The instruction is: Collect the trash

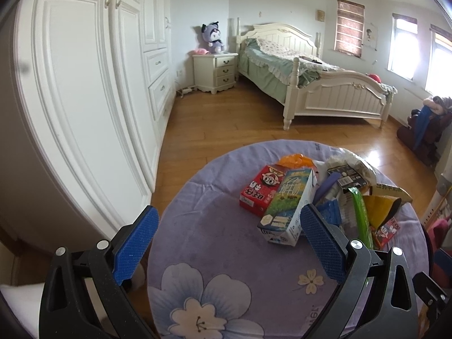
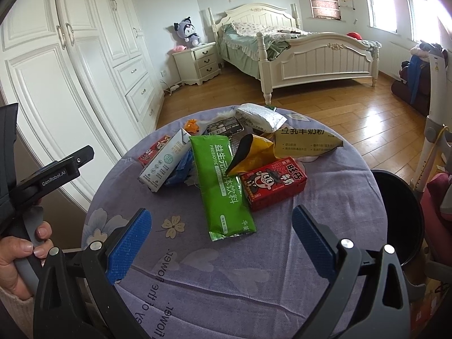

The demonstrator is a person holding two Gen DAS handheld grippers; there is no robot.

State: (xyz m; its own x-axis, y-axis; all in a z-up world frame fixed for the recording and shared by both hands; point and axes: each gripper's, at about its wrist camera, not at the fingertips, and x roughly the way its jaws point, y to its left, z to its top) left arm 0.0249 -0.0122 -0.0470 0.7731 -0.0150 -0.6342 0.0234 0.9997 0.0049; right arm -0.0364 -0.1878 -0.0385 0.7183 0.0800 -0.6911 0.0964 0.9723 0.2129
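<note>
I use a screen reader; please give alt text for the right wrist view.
The open right gripper hovers over a green pouch and red carton amid litter on a purple-clothed round table, a black bin beside it.

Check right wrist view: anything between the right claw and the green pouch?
Nothing. In the right wrist view only bare purple tablecloth separates the open right claw from the near end of the green pouch.
</note>
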